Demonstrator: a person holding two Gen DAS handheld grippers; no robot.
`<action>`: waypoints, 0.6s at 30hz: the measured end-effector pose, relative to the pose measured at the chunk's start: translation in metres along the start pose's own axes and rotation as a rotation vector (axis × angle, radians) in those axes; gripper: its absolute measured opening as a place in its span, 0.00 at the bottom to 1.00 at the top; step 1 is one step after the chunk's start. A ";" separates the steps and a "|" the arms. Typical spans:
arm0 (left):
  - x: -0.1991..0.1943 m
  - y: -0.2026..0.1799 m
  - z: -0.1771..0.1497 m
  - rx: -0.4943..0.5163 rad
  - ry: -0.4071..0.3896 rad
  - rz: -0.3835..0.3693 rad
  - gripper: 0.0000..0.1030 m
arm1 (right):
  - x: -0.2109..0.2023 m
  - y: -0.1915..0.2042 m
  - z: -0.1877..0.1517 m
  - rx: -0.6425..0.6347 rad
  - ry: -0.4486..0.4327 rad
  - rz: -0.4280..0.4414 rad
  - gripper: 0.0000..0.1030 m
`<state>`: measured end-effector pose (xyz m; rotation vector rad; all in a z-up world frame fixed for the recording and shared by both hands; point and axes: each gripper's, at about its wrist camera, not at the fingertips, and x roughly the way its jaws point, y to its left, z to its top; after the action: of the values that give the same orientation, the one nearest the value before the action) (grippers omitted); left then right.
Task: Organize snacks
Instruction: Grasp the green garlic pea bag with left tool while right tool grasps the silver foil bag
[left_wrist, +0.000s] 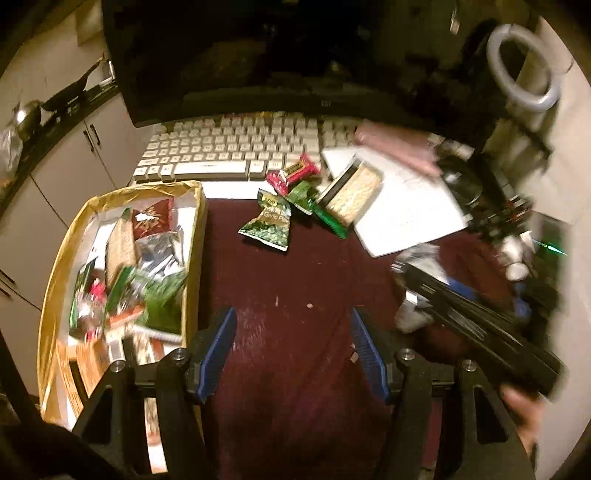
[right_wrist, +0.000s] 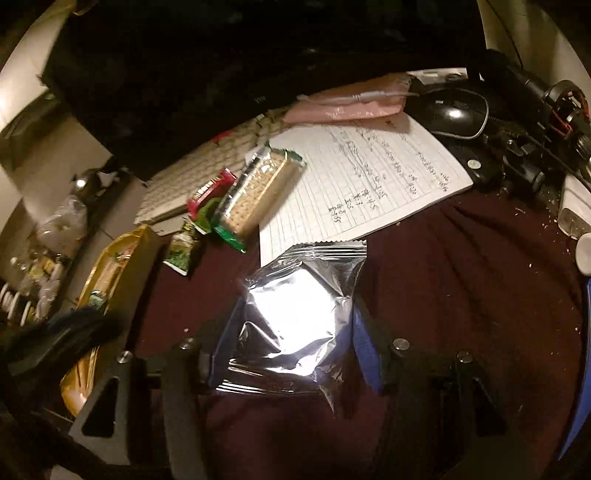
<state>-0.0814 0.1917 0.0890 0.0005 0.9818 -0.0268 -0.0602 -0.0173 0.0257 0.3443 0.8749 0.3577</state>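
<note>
Between right gripper (right_wrist: 291, 332) fingers, a silver packet (right_wrist: 295, 317); left gripper (left_wrist: 293, 354) empty

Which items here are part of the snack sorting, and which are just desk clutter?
Part of the job:
gold box
silver packet held in the right gripper
cracker pack
green pea bag
red bar
left gripper, open and empty

Lying about:
keyboard
notebook
mouse
monitor

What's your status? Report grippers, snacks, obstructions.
Left gripper open, empty, over the maroon cloth. Right gripper shut on silver foil packet. Gold box part filled; loose snacks by keyboard. Nothing blocking.
</note>
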 end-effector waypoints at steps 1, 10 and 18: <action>0.010 -0.003 0.007 0.007 0.012 0.036 0.62 | -0.001 -0.004 -0.002 -0.002 -0.004 0.017 0.57; 0.106 0.002 0.068 -0.012 0.106 0.232 0.62 | 0.010 -0.004 -0.001 0.034 0.040 0.156 0.57; 0.111 -0.009 0.063 0.036 0.100 0.269 0.31 | 0.006 -0.002 0.000 0.018 0.025 0.161 0.57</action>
<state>0.0320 0.1790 0.0320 0.1686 1.0744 0.2041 -0.0559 -0.0169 0.0208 0.4288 0.8780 0.5044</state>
